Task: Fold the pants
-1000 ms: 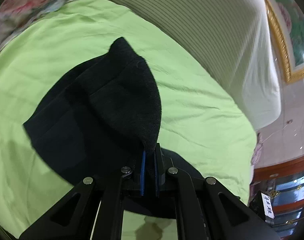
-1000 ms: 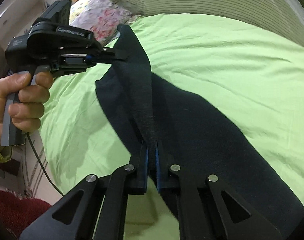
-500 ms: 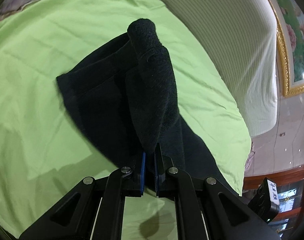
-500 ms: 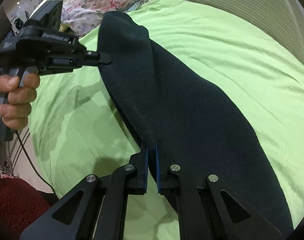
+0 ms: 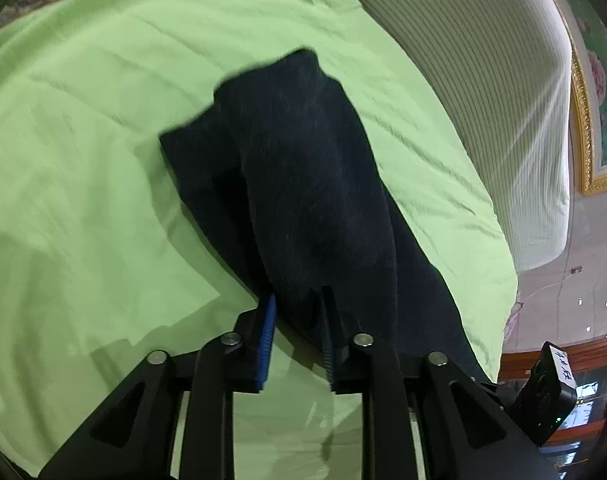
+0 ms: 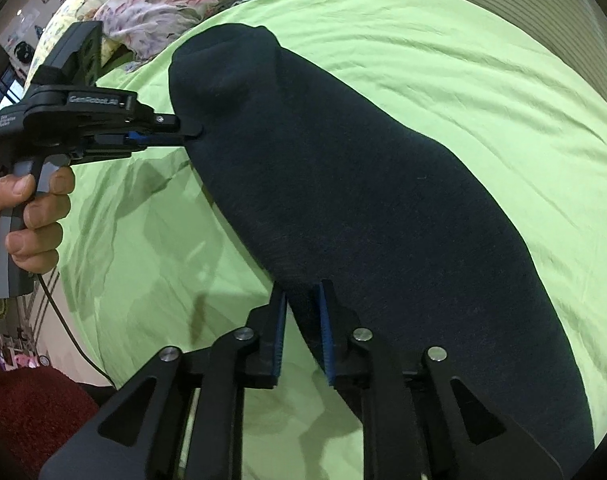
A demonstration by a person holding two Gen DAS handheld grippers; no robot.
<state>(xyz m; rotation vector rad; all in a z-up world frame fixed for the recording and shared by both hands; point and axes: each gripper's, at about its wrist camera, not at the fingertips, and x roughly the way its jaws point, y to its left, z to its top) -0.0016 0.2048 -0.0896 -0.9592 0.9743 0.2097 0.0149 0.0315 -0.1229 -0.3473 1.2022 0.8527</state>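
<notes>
Fold | both hand-held grippers, left [image 5: 297,314] and right [image 6: 301,310], are opening, pads parting, letting the pants [image 6: 363,184] settle doubled on the bed [image 6: 443,52]

We see a wrinkled light green bedsheet [image 5: 103,160] spread over the bed. Along its far edge rises a white ribbed padded headboard [image 5: 483,80]. Past the sheet's far left corner lies a floral-patterned quilt in pink and white [image 6: 175,4]. Beyond the headboard hangs a gilt-framed picture [image 5: 587,128] on the wall.
</notes>
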